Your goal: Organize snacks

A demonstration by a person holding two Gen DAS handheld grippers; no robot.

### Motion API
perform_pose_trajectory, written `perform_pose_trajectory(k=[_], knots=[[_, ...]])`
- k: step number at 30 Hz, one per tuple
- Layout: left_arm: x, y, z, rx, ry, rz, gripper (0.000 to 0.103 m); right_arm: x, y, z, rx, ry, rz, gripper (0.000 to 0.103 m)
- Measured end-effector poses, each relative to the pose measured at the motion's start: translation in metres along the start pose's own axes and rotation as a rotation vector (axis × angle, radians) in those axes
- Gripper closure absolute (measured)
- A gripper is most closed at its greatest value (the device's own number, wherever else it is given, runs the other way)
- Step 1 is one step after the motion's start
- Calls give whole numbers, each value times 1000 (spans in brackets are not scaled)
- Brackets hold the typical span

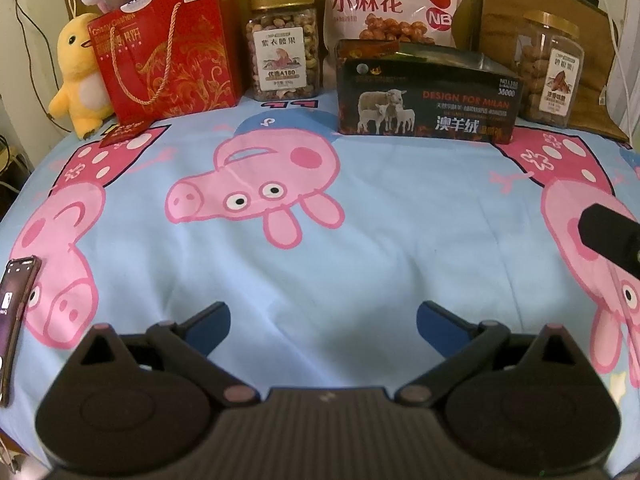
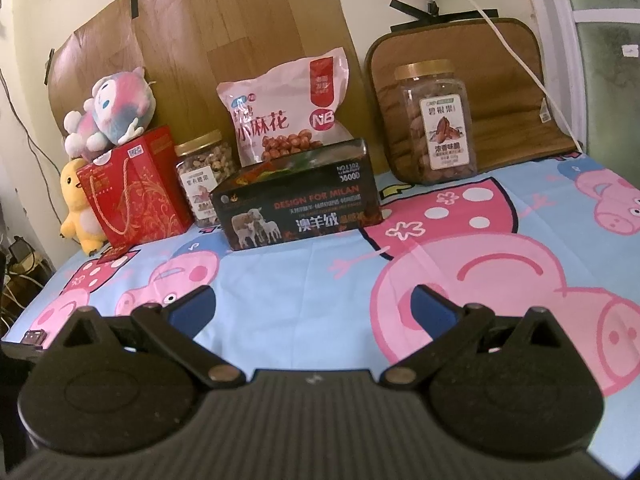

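Bedsheet (image 1: 320, 248), pale blue with pink cartoon pigs, fills both my views, and I place everything against the dark box (image 1: 428, 100) printed with sheep that stands on it at the far side. Behind the box leans a pink snack bag (image 2: 288, 108); my left view cuts off its top, my right view shows it whole. Left of the box stands a red gift bag (image 1: 168, 48), then a gold-lidded jar of nuts (image 1: 285, 46) between them. Right of the box is a second jar (image 2: 438, 120). The box's open top shows colourful contents only in my right view, too blurred to name. A phone (image 1: 14, 312), well left of the box, appears clearly only in my left view. My left gripper (image 1: 323, 320) and right gripper (image 2: 313, 306) both hover spread wide, holding nothing.
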State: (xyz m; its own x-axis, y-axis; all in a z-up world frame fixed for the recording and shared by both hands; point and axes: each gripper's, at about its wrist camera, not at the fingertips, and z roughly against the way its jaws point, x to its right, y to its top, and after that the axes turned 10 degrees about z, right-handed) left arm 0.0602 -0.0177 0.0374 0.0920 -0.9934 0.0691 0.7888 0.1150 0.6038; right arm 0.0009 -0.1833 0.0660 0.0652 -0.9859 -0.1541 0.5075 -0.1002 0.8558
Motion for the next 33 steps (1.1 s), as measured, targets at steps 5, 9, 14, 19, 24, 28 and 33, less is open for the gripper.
perform_pose_trajectory(k=[5,9,14,19,24,28,33], knots=[[0,-1,-2,-10,5,-2,0,2,1,-1,-3,2,-4,0],[0,-1,-3,-13,9,-6,0,2,0,-2,-5,1,-6,0],[1,-1,-3,-11,15,-11,0,1,0,-2,-9,6,-3,0],[1,-1,-3,-9,17,-14,0,1,0,-2,-8,6,-3,0],[2,-1,-4,-21,15,-17,0,1,0,-2,-9,6,-4,0],[2,0,-6,-27,20,-17,0,0,1,-2,-12,10,-1,0],[3,-1,-7,-31,28,-21,0,0,1,-3,-13,10,-5,0]])
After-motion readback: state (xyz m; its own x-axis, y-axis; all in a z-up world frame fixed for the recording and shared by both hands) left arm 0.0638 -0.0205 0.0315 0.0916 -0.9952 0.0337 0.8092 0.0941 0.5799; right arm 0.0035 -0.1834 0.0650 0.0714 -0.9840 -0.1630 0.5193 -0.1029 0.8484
